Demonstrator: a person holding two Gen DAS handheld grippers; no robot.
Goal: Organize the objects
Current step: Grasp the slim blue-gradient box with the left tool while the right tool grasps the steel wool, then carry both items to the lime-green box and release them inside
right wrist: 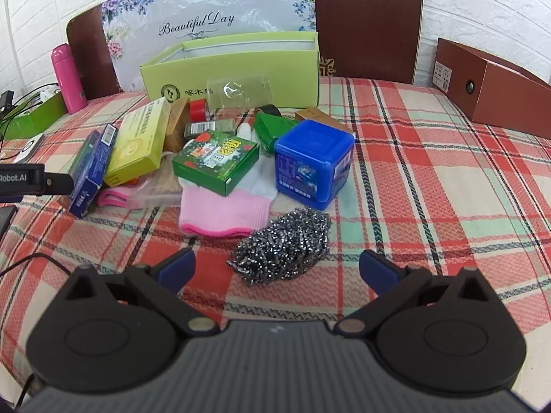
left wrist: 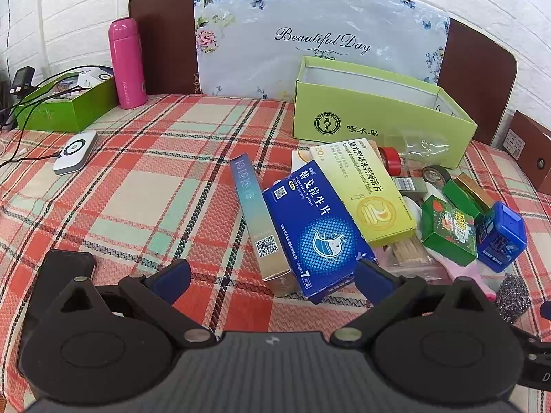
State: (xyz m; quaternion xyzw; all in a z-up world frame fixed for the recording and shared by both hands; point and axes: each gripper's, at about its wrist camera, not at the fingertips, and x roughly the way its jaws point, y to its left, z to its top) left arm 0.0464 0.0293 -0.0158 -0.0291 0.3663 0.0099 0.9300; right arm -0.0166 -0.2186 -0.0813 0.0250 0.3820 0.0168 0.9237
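A heap of small items lies on the plaid cloth in front of an open light-green box [left wrist: 378, 117] [right wrist: 234, 65]. In the left wrist view my left gripper [left wrist: 272, 278] stands open, its jaws on either side of the near ends of a dark blue medicine box [left wrist: 316, 230] and a long teal carton [left wrist: 258, 223]. A yellow medicine box [left wrist: 368, 189] lies just behind. In the right wrist view my right gripper [right wrist: 277, 268] is open, with a steel scourer [right wrist: 282, 244] between and just beyond its jaws. Behind it lie a pink glove [right wrist: 224, 210], a green box [right wrist: 215, 160] and a blue cube box [right wrist: 313, 161].
A pink flask [left wrist: 125, 62] and a green box of cables [left wrist: 65, 99] stand at the back left, with a white device [left wrist: 75, 151] on the cloth. A brown box [right wrist: 492, 86] sits at the back right. Chair backs and a flowered bag line the wall.
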